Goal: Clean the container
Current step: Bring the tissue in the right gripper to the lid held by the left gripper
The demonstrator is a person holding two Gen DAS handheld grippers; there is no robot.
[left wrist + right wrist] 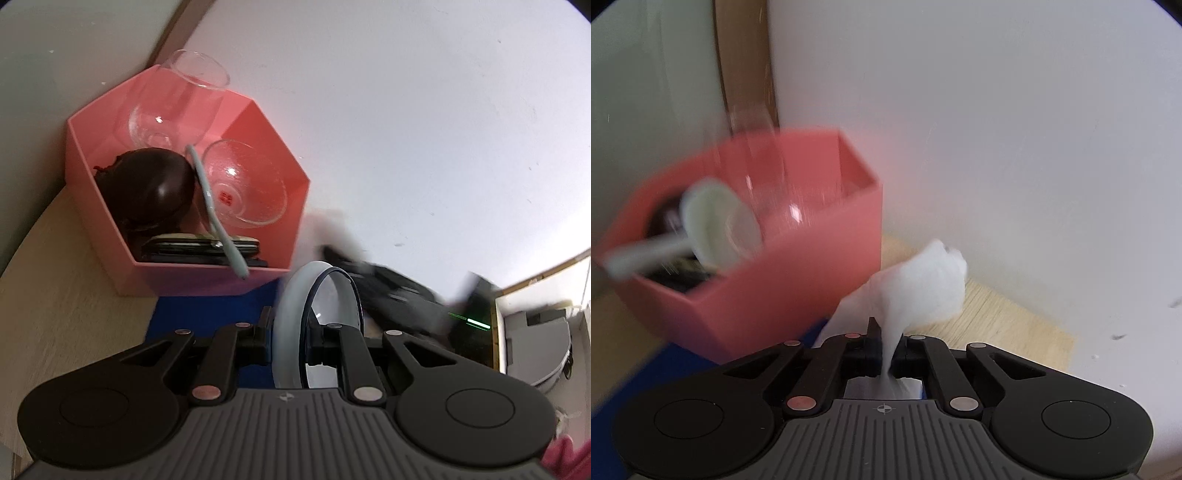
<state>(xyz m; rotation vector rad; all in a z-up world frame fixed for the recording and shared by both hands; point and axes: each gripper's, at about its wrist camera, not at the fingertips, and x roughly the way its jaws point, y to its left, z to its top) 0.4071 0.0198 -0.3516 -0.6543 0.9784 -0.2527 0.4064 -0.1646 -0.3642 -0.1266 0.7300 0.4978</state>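
The pale bowl [295,328] with a dark rim stood on edge between the left gripper's [290,343] fingers, which were clamped on its wall, the hollow facing three o'clock. Beyond it at eleven o'clock sat the pink hexagonal bin [295,221] on the wooden table [55,295], holding a tall glass [177,107], a clear glass bowl [251,184], a dark round pot [147,184] and a light spoon [218,218]. A blue mat [207,314] lay under the gripper. The right gripper [888,352] had its fingers pinched on a white wad of tissue [923,288], which stuck up toward one o'clock, with the blurred bin [768,288] at ten o'clock.
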